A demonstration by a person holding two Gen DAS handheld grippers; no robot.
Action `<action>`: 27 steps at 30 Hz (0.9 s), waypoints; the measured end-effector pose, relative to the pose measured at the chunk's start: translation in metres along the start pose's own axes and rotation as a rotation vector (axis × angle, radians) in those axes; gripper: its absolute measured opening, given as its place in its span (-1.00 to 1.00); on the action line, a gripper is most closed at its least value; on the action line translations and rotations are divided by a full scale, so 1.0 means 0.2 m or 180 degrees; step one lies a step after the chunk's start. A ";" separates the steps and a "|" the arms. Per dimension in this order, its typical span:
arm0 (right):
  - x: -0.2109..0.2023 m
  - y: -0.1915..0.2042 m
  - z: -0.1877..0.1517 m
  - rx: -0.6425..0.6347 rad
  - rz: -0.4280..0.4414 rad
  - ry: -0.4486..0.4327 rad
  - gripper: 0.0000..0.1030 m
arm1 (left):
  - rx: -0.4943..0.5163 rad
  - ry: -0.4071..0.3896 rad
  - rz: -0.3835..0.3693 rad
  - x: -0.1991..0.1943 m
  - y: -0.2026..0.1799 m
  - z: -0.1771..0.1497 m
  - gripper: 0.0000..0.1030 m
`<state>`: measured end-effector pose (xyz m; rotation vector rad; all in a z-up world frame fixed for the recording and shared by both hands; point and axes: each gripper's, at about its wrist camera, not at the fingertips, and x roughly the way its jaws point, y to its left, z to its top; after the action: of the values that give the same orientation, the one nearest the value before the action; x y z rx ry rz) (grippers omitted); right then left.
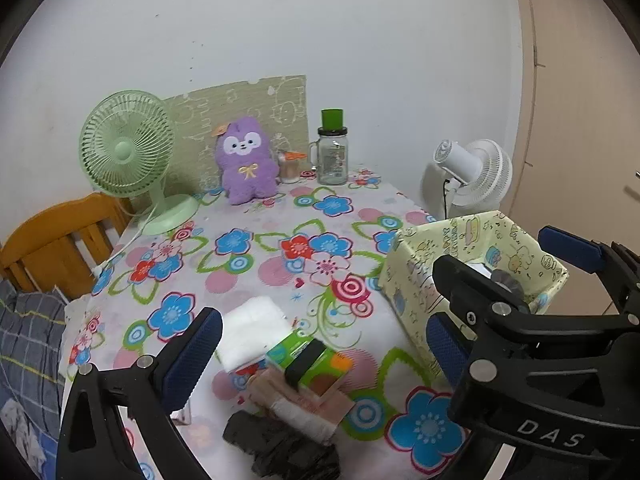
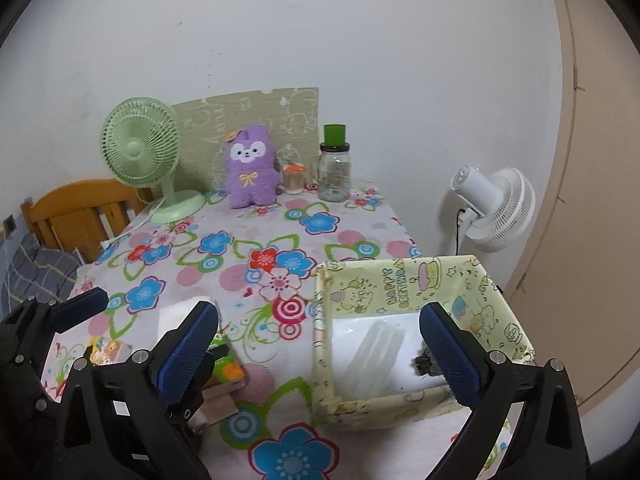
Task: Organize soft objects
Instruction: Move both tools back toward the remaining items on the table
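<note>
A pale yellow cartoon-print fabric box stands at the table's right; it also shows in the left wrist view. Inside lie a clear plastic packet and a small dark item. My right gripper is open and empty, spanning the box's near left wall. My left gripper is open and empty above a pile: a folded white cloth, a green packet, a pink-brown folded cloth and a black cloth. A purple plush toy sits at the back.
A green desk fan and its white cord stand back left. A glass jar with green lid and a small orange-capped jar stand beside the plush. A white fan is beyond the table's right edge. A wooden chair is left.
</note>
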<state>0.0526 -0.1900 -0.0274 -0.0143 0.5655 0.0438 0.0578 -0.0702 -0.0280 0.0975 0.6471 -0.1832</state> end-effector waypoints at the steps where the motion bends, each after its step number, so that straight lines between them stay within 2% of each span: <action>1: 0.00 0.01 0.00 -0.0011 0.0012 0.0002 0.98 | -0.0007 0.0000 0.0005 -0.01 0.01 -0.01 0.99; 15: -0.02 0.19 -0.09 -0.0122 0.0207 0.0015 0.98 | -0.0116 0.0021 0.0151 -0.07 0.15 -0.15 0.99; 27: 0.02 0.31 -0.19 -0.0333 0.0405 0.0054 0.98 | -0.0183 0.0140 0.0120 -0.02 0.23 -0.28 0.99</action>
<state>0.0320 -0.1293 -0.0615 -0.0805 0.5802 0.1973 0.0306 -0.0169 -0.0680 0.0585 0.6934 -0.1263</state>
